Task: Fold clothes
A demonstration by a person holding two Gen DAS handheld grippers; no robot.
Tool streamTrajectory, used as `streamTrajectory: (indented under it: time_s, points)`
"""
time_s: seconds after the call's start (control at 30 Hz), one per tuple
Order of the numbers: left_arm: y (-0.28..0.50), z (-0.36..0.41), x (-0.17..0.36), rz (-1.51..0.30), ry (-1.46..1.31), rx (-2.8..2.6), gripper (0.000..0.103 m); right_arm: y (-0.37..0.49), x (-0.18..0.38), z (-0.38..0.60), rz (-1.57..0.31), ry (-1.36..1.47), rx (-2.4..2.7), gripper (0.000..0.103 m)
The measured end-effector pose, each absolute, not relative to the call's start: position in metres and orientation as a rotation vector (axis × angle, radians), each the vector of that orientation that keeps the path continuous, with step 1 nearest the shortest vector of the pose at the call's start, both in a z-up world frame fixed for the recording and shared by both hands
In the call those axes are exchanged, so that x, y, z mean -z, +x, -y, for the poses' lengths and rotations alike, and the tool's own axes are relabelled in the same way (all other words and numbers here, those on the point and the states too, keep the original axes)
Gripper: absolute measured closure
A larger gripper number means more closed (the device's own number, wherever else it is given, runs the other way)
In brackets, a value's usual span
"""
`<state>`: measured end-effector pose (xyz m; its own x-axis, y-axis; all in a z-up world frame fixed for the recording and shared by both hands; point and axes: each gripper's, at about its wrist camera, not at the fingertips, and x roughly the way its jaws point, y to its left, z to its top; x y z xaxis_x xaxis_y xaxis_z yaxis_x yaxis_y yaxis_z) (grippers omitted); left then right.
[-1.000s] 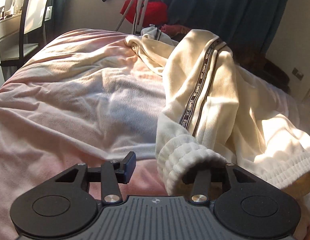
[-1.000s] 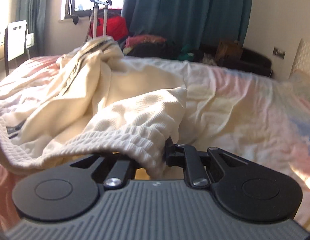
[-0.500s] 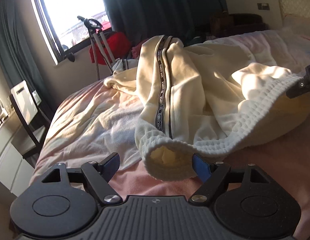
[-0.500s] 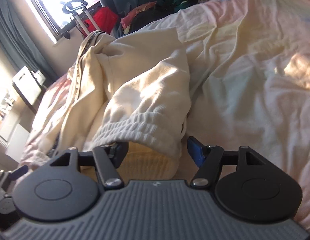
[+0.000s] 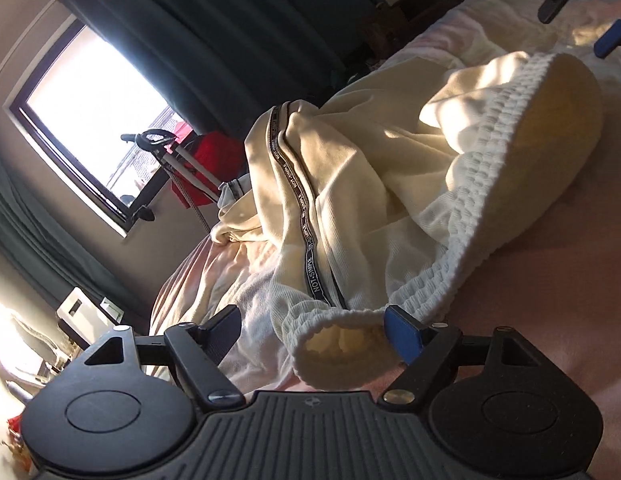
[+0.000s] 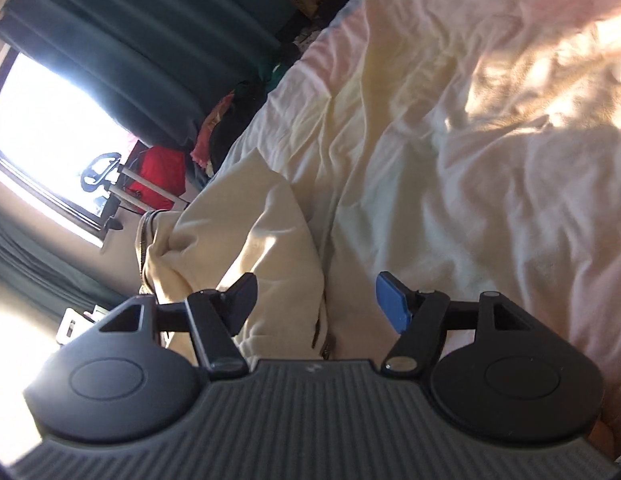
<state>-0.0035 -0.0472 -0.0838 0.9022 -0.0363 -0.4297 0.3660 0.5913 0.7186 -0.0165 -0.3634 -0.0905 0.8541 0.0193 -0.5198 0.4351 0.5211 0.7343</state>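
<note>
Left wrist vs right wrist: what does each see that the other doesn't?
Left wrist only: the waistband, the logo stripe, a ribbed cuff between the open left claw, and the right claw top right.
Right wrist only: a wide stretch of rumpled sheet ahead of its open claw.
Both: cream pants, window, red bag, dark curtains.

Free room: pink bed sheet [image 6: 490,160] lying bare and rumpled ahead of the right tool [image 6: 316,300], fingers standing apart, nothing between them but cloth below. Obstacles: cream trousers [image 5: 370,184] heaping across the bed, ribbed waistband [image 5: 334,344] sitting between the left tool [image 5: 310,336] fingers; red suitcase [image 5: 206,160] and dark curtains [image 5: 230,40] closing the far side
</note>
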Motion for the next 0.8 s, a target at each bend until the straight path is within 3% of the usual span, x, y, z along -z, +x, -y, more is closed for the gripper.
streamTrajectory:
  time_s: [0.47, 0.7, 0.8]
  points:
    - [0.005, 0.063, 0.124, -0.360, 1.152, 0.164, 0.023, -0.002, 0.118, 0.360, -0.621, 1.033, 0.341, 0.034]
    - [0.030, 0.080, 0.139, -0.318, 1.165, 0.136, 0.043, -0.001, 0.126, 0.363, -0.579, 1.062, 0.387, 0.034]
    - [0.032, 0.080, 0.130, -0.284, 1.111, 0.132, 0.046, 0.001, 0.125, 0.363, -0.584, 1.042, 0.389, 0.034]
